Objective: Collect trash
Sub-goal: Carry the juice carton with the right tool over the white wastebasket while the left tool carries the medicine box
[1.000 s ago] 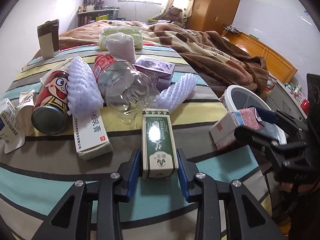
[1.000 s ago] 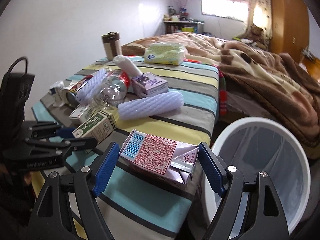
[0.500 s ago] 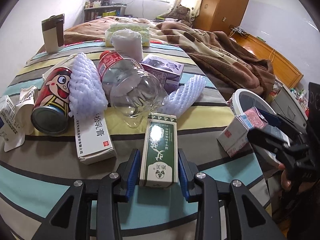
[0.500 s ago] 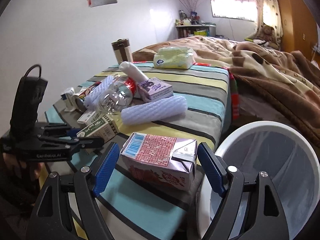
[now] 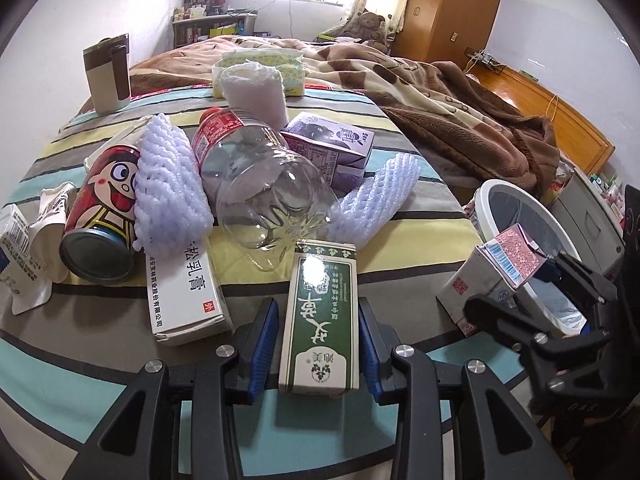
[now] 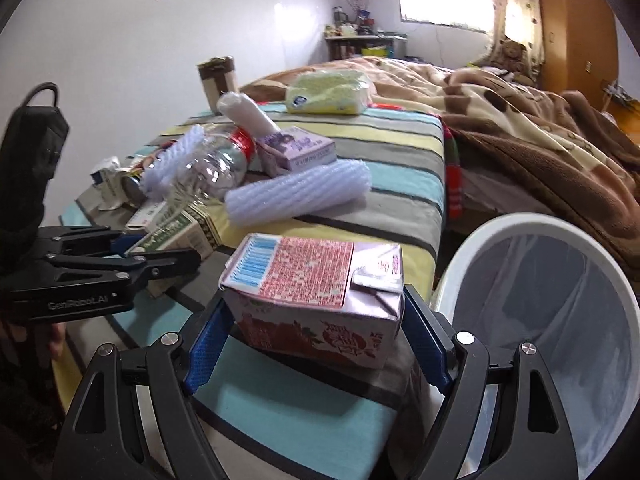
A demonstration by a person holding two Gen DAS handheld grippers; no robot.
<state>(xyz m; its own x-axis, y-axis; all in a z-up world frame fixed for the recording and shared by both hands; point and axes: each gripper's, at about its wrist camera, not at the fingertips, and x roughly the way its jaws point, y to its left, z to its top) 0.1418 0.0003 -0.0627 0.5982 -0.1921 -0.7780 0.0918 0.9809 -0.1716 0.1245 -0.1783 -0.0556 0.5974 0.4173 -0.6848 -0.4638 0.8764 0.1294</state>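
hidden: white box [image 5: 188,288] top under foam net [image 5: 170,192] | cut off: bin [image 6: 600,264] right rim | shelf items [image 5: 208,4]: too small

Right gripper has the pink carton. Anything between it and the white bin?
Nothing visible. The pink carton sits between the right gripper jaws at the bed's edge, and the white bin stands open just to its right, with only its liner showing inside.

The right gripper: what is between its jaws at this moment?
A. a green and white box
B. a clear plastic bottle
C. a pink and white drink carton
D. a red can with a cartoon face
C: in the right wrist view the pink and white drink carton sits between the blue pads of the right gripper, raised beside the white bin.
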